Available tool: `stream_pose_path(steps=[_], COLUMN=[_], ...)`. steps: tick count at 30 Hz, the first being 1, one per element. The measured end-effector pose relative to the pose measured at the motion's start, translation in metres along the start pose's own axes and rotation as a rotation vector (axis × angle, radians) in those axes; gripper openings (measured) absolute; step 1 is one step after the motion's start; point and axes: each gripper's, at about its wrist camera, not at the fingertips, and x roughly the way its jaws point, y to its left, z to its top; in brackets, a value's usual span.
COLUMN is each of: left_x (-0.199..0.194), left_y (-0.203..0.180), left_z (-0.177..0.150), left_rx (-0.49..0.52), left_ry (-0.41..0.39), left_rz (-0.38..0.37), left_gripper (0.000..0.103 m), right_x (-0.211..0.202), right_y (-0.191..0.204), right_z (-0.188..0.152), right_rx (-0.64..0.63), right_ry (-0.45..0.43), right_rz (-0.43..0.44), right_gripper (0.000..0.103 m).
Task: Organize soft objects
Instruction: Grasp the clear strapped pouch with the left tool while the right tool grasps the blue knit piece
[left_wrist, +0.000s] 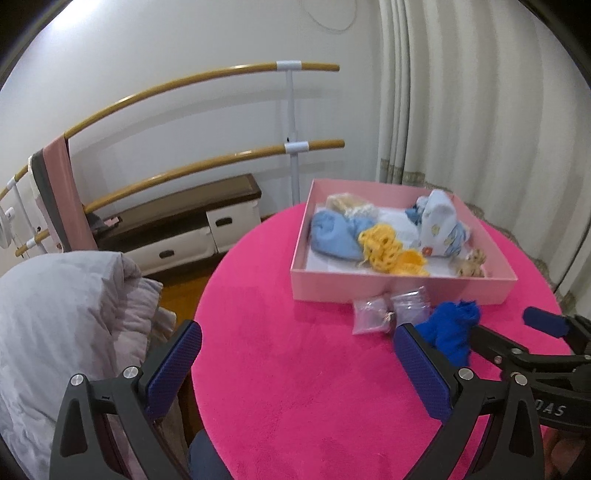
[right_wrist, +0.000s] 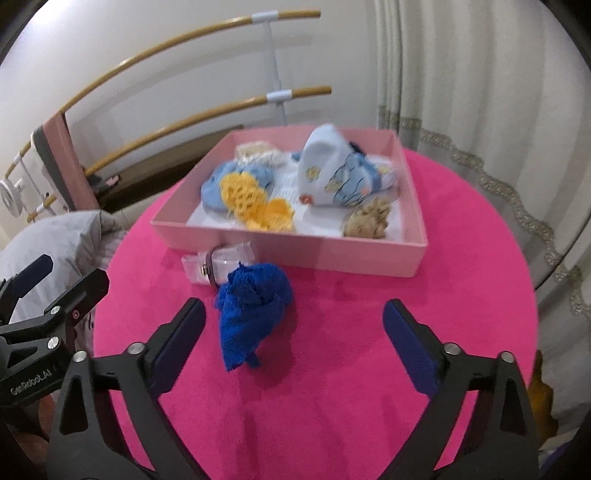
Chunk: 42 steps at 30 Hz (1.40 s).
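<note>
The right gripper (right_wrist: 293, 325) is wide open, holding nothing. The blue cloth (right_wrist: 253, 314) lies on the pink table (right_wrist: 332, 387), just past its left finger. The left gripper (left_wrist: 297, 347) is open and empty too. Behind the cloth sits a pink box (right_wrist: 295, 251) of soft things.

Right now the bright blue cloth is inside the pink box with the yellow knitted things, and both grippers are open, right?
Not quite. The bright blue cloth is not inside the pink box; it lies on the pink table in front of it, as the right wrist view shows. The yellow knitted things are in the box, and the left gripper and right gripper are open.
</note>
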Motion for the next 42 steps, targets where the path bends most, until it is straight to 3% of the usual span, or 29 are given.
stream_pose_path(steps=[7,9,13,16,28,33,42], left_x=[0.043,0.054,0.07,0.076,0.095,0.121,0.166], left_y=[0.001,0.0,-0.003,-0.008,-0.045,-0.062,-0.072], left_z=[0.002,0.002,0.004,0.004,0.008,0.014,0.02], left_rx=[0.001,0.002,0.007,0.017,0.061,0.07,0.032], left_ry=[0.044,0.057,0.073,0.077,0.107,0.148,0.206], left_rz=[0.002,-0.001,-0.012,-0.025,-0.11,-0.133,-0.119], left_gripper=[0.103,0.103,0.103,0.103,0.103,0.103,0.101], right_x=[0.04,0.05,0.064,0.061,0.037,0.036,0.037], right_y=[0.003,0.002,0.002,0.001,-0.043,-0.049,-0.058], right_z=[0.003,0.003,0.001,0.0,-0.002,-0.002,-0.002], right_rx=[-0.014,-0.013,-0.015,-0.022,0.038,0.041,0.052], right_ry=[0.075,0.093,0.101,0.084,0.049,0.038,0.036], right_rz=[0.038,0.05,0.085,0.095,-0.002,-0.024,-0.036], right_gripper=[0.086,0.08,0.043,0.035,0.035,0.035,0.035])
